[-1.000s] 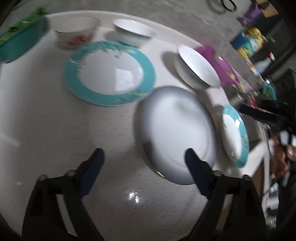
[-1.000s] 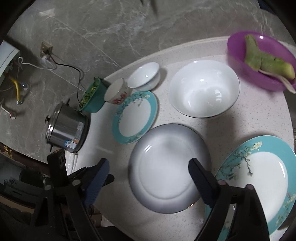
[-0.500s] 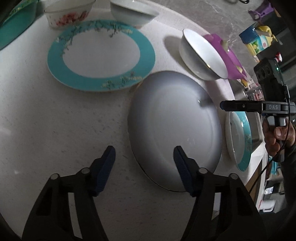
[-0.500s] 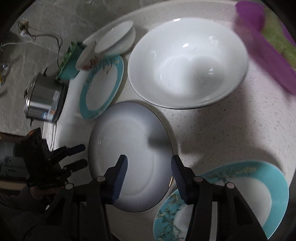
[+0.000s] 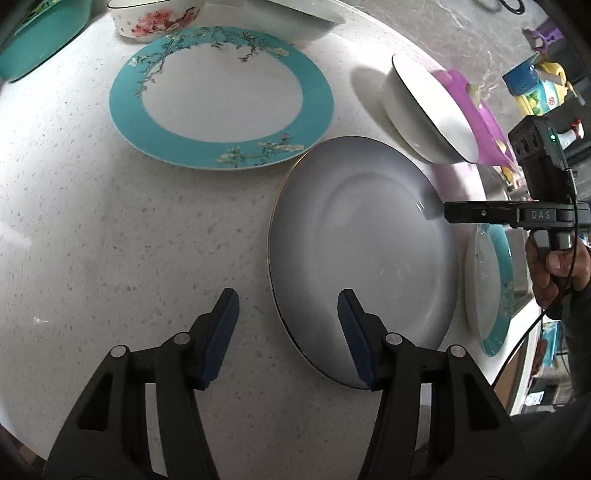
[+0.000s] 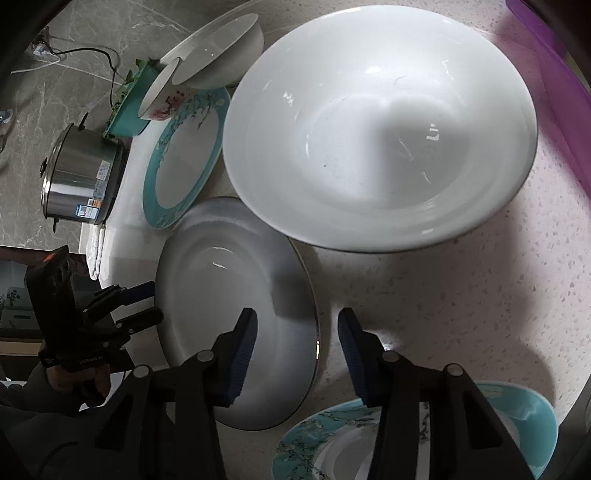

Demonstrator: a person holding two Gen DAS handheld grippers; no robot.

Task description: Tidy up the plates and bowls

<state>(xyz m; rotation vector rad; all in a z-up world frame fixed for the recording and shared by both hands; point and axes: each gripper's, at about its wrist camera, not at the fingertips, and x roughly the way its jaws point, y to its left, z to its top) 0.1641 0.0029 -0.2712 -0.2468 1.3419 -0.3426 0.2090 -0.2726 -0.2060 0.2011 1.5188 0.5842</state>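
Note:
A plain white plate [image 5: 362,254] lies flat on the speckled counter, also in the right wrist view [image 6: 229,306]. My left gripper [image 5: 288,310] is open, its fingers straddling the plate's near-left rim. My right gripper [image 6: 295,328] is open, straddling the plate's opposite rim; it also shows in the left wrist view [image 5: 448,214]. A teal-rimmed plate [image 5: 221,96] lies behind. A large white bowl [image 6: 380,122] sits just beyond the right gripper. A second teal-rimmed plate [image 6: 424,435] lies under the right gripper.
A floral bowl [image 5: 155,18], a small white bowl [image 6: 218,51] and a teal container [image 5: 33,40] stand at the back. A purple bowl [image 5: 476,114] sits beside the large bowl. A steel pot [image 6: 81,177] stands off the counter. The counter edge runs close behind the second teal plate.
Both grippers have dropped closer to the white plate from opposite sides and narrowed their opening. The plates and bowls have not moved.

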